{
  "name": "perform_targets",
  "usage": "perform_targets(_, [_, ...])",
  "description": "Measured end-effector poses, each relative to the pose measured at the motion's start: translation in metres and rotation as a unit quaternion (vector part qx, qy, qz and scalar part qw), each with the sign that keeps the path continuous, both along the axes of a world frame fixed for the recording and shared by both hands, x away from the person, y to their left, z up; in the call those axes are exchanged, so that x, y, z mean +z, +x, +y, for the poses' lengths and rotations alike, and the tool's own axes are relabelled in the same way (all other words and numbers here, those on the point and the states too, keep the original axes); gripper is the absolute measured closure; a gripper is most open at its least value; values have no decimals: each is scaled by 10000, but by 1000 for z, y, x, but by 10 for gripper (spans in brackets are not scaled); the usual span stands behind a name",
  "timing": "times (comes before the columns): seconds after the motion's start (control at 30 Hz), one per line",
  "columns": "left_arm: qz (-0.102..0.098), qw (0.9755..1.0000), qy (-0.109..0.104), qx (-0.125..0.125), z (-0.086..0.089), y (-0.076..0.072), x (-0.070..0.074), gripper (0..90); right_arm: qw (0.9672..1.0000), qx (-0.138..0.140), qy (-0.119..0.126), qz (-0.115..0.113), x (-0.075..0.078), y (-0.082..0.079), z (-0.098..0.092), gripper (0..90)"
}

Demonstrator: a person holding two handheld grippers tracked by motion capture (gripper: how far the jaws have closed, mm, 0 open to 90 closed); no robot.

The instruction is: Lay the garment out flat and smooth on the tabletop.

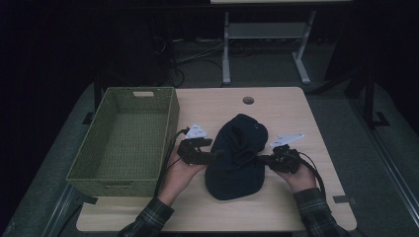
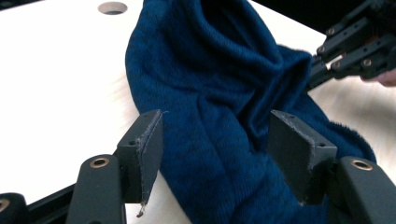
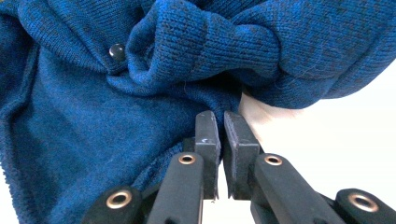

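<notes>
A dark blue knitted garment (image 1: 237, 158) lies crumpled on the wooden table (image 1: 291, 111), with a small dark button (image 3: 116, 50) on it. My left gripper (image 1: 217, 154) is at the garment's left side. Its jaws stand open (image 2: 215, 154) with a fold of the cloth (image 2: 210, 93) lying between them, and the pads do not press on it. My right gripper (image 1: 261, 159) is at the garment's right side, and its jaws are shut (image 3: 222, 119) on an edge of the cloth (image 3: 187, 51). In the left gripper view the right gripper (image 2: 314, 70) meets the cloth's far edge.
A green woven basket (image 1: 170, 118) stands along the table's left side, close to my left hand. A round hole (image 1: 248, 100) sits in the table's far middle. Bare tabletop shows behind the garment and at the near right. Beyond the table are cables and a stand's legs (image 1: 226, 59).
</notes>
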State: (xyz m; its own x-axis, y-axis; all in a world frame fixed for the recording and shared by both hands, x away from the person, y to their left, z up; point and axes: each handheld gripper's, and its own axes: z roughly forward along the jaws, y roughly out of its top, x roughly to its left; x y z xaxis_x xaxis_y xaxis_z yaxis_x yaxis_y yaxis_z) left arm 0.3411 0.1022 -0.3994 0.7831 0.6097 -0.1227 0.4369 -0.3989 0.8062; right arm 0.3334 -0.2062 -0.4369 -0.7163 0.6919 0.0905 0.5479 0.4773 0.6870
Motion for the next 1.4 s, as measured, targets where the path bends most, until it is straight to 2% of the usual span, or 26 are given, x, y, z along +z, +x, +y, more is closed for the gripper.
perform_targets(0.1, [53, 9999, 0, -134, -4, -6, -3, 361, 10000, -64, -26, 17, -1, -6, -7, 846])
perform_targets(0.23, [83, 9994, 115, -310, -10, -19, -9, 361, 9998, -176, 14, 61, 0, -16, -16, 846])
perform_targets(0.3, [97, 9990, 204, -385, -11, -25, -15, 361, 9998, -186, 33, 65, -1, -18, -21, 845])
perform_targets(0.43, [245, 9981, 315, -461, -11, -35, -29, 371, 9996, -251, 84, 94, -3, -22, -26, 845])
perform_targets(0.47, [287, 9978, 350, -488, -11, -37, -32, 386, 9998, -197, 40, 46, -3, -22, -28, 844])
perform_targets(0.5, [317, 9973, 394, -532, -11, -38, -35, 409, 9997, -212, 43, 65, -3, -23, -28, 843])
perform_targets(0.57, [320, 9963, 555, -566, -11, -41, -40, 550, 9997, -216, 62, 72, -3, -22, -28, 804])
perform_targets(0.6, [346, 9962, 569, -567, -12, -41, -42, 609, 9996, -233, 122, 75, -3, -22, -28, 762])
perform_targets(0.67, [382, 9953, 667, -589, -12, -41, -44, 671, 9993, -302, 189, 87, 0, -23, -29, 714])
perform_targets(0.77, [401, 9949, 711, -599, -12, -40, -45, 722, 9988, -406, 264, -36, 8, -21, -37, 668])
perform_targets(0.9, [431, 9940, 810, -603, -11, -40, -46, 748, 9973, -636, 322, -176, 15, -12, -51, 630])
perform_targets(1.0, [450, 9935, 858, -591, -9, -39, -48, 755, 9957, -818, 346, -253, 18, 0, -62, 602])
perform_targets(1.1, [466, 9937, 842, -578, -10, -38, -49, 759, 9943, -906, 484, -279, 20, 14, -70, 571])
perform_targets(1.17, [467, 9935, 857, -582, -10, -38, -50, 759, 9934, -897, 631, -332, 21, 22, -71, 555])
perform_targets(1.3, [481, 9933, 881, -576, -9, -36, -51, 760, 9940, -727, 766, -284, 23, 36, -69, 507])
perform_targets(1.4, [476, 9933, 885, -569, -10, -36, -52, 762, 9953, -558, 780, -152, 21, 47, -64, 483])
